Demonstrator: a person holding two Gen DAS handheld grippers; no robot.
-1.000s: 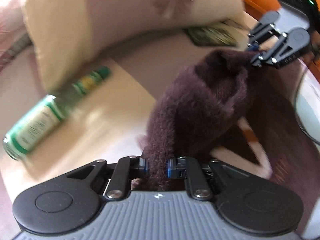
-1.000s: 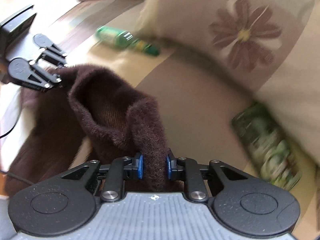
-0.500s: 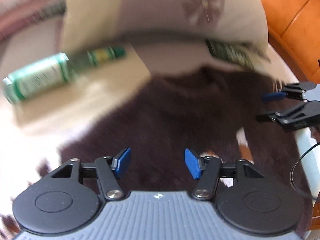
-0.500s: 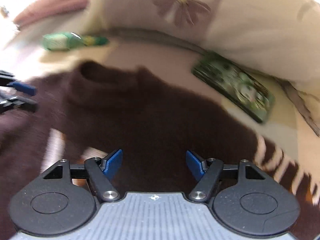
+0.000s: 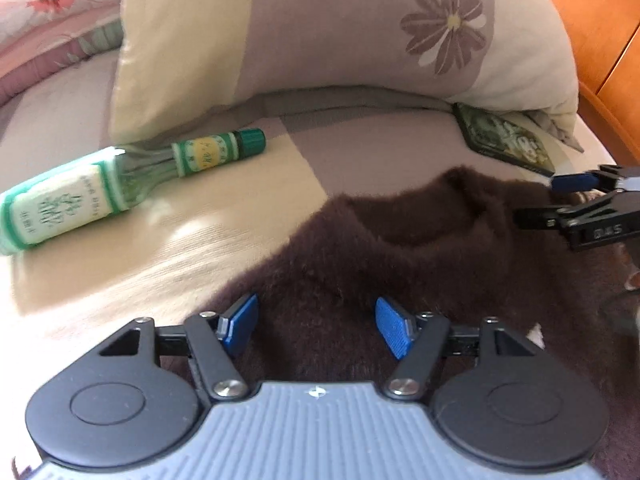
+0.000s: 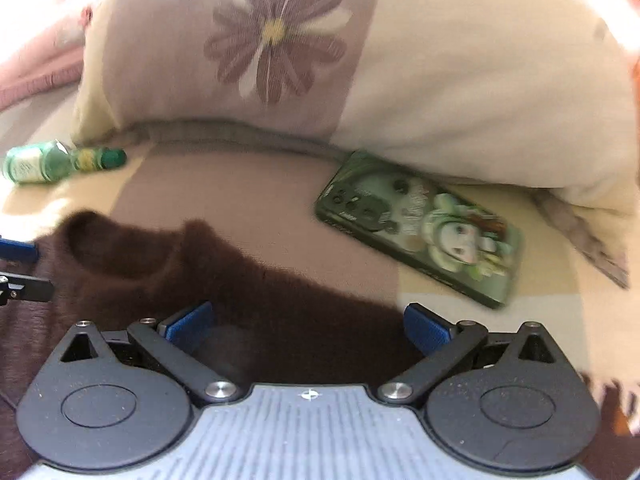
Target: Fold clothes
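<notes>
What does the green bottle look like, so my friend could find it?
Find the big pillow with the purple flower. By its left corner, a green glass bottle lies on its side on the bed. Its white label and green cap set it apart from the flat green phone.

fuzzy dark brown knit sweater point(image 5: 400, 264), matt, napped. glossy green glass bottle point(image 5: 80, 196) with paper label. matt woven floral cloth pillow point(image 5: 320, 28). glossy plastic green phone case point(image 6: 420, 224). varnished orange wood panel point(image 5: 600, 20).

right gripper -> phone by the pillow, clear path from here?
Probably yes. The right gripper, jaws opening with nothing gripped, hovers over the brown sweater; the phone lies ahead to its right on bare bedding, only its far edge near the pillow.
</notes>
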